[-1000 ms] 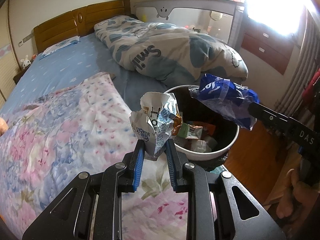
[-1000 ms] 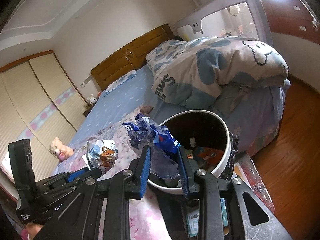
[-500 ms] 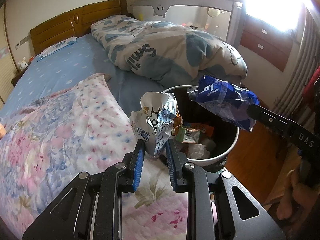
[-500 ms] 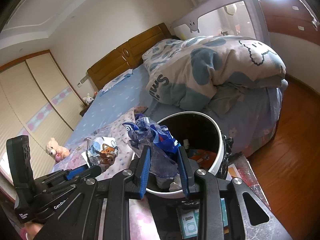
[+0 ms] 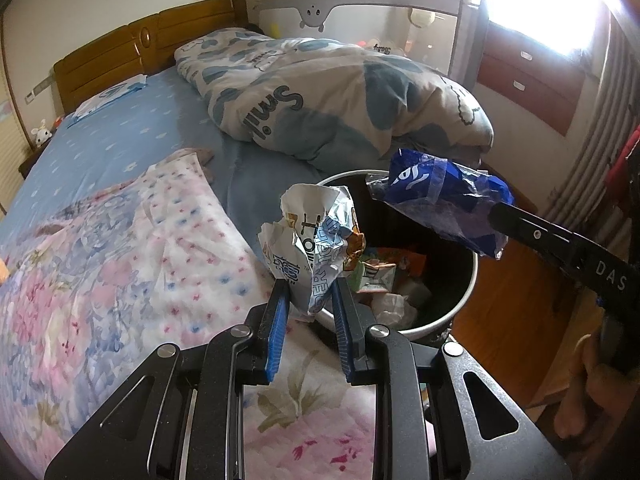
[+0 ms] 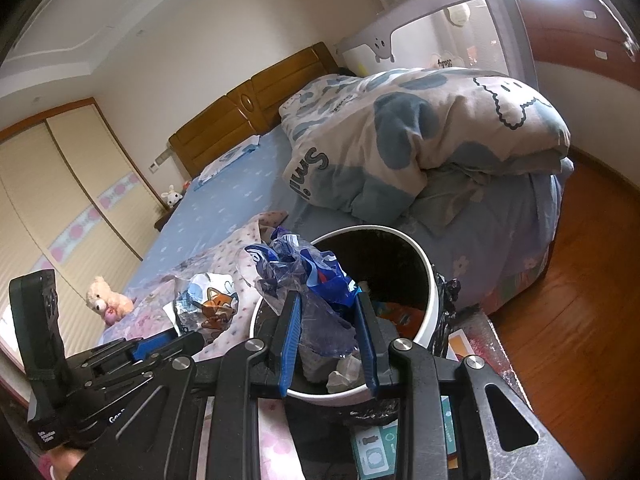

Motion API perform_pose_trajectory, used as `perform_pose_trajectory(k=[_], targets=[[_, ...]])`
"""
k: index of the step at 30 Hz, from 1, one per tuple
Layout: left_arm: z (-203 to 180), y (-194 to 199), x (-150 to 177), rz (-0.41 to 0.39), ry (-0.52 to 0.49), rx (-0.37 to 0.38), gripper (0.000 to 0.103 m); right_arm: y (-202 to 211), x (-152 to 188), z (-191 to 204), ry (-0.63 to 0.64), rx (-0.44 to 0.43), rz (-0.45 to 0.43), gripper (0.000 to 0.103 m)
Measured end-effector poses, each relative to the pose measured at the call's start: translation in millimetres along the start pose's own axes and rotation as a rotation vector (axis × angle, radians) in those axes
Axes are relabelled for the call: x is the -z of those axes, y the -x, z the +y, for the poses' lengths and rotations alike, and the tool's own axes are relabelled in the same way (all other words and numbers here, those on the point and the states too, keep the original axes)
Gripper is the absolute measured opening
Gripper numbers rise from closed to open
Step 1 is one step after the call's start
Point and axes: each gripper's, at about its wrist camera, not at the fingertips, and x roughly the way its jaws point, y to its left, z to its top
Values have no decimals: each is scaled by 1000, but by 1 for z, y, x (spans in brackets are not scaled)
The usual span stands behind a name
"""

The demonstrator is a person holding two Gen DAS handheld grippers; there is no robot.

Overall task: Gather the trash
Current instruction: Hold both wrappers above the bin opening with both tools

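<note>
My left gripper (image 5: 308, 292) is shut on a crumpled white and blue snack wrapper (image 5: 312, 244), held at the near left rim of a round white trash bin (image 5: 468, 292) that holds several pieces of trash. My right gripper (image 6: 328, 300) is shut on a crumpled blue plastic bag (image 6: 308, 276) and holds it over the bin (image 6: 424, 276). In the left wrist view the blue bag (image 5: 440, 200) hangs over the bin's far right side. In the right wrist view the left gripper's wrapper (image 6: 208, 308) is left of the bin.
The bin stands beside a bed (image 5: 120, 140) with a floral blanket (image 5: 120, 280) and a blue-and-white duvet (image 5: 340, 100). A crib (image 5: 380, 20) stands behind. Wooden floor (image 6: 580, 280) lies to the right. A teddy bear (image 6: 108, 300) lies on the bed.
Both grippers have moved slightly closer to the bin, still holding their trash. The bin looks larger and lower in the right wrist view.
</note>
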Motion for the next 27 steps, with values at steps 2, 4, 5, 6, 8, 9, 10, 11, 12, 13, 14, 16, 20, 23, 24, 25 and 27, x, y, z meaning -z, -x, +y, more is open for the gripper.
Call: perform_pose_trajectory(k=[2,4,5,6,8,9,10,11,12,13,14,16,20,23,24,25,27], targets=[[-2,-3,-1,3,-3,1,21,-1,-1,-1,1,3,2,27],[-3,-5,-3,6,-4,2,21,-3,-2,-2,0,7,4,27],[-3,-6,-3,7,-5,3,21,-4,-4,-3,1,10,6,27],[-4,-7,-4,8,-5,4,21,-5,-4,-3,2,13,8,27],[-4,-10,-5,11,-6,7,21,-7,-6,-6,0,18,11,27],[-5,-12,-6,13,-6,7,21,-8,-7,-7,-1,22,12,27],[-5,-13,-7,14,-6,8,21,-9,-8,-9,-2,25,14,27],[-5,-15,-8,16,-7,9,21,-10,-9,-10,-3,26,17,27],[-5,-16,-8,17,-8,8,21,-12,-9,-11,-1,33,20,27],[-5,-17,-9,18,-9,8,21,-13,-10,-11,0,36,21,27],[-5,-19,-10,20,-10,8,21,-15,-11,-12,-1,38,24,27],[-6,-21,-11,23,-10,9,21,-17,-12,-13,-2,40,29,27],[-8,-25,-14,27,-16,10,21,-22,-15,-15,-6,46,32,27],[-8,-28,-15,29,-14,11,21,-25,-16,-15,-1,48,36,27],[-8,-28,-15,29,-14,11,21,-25,-17,-15,0,47,37,27],[-8,-28,-16,30,-15,11,21,-26,-17,-15,1,49,38,27],[-8,-28,-16,30,-14,11,21,-27,-18,-15,1,49,39,27]])
